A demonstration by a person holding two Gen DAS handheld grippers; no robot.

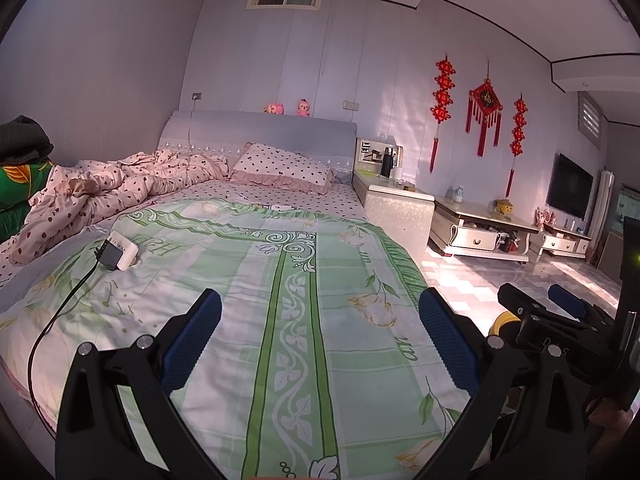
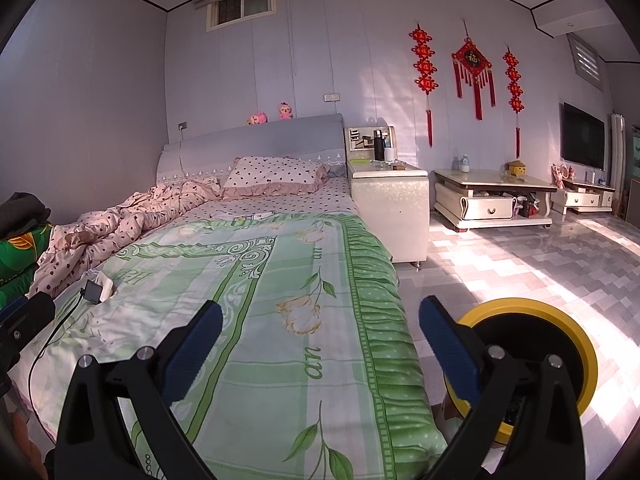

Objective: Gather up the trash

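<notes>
My left gripper [image 1: 320, 300] is open and holds nothing, hovering over the green flowered blanket [image 1: 320, 280] at the foot of the bed. My right gripper [image 2: 320, 306] is open too, above the bed's right edge; in the left wrist view it shows as the right gripper [image 1: 534, 294] at the far right. A yellow-rimmed bin [image 2: 580, 344] with a dark inside stands on the floor beside the bed, just right of the right gripper. A small white item [image 1: 280, 207] lies on the bed below the pillow; it is too small to tell what it is.
A white box with a black charger [image 1: 120, 256] and its cable lies on the blanket's left side. A crumpled dotted quilt [image 1: 100, 188] is heaped at the left. A bedside cabinet [image 2: 388, 204], a low table [image 2: 492, 196] and a tiled floor [image 2: 520, 256] are to the right.
</notes>
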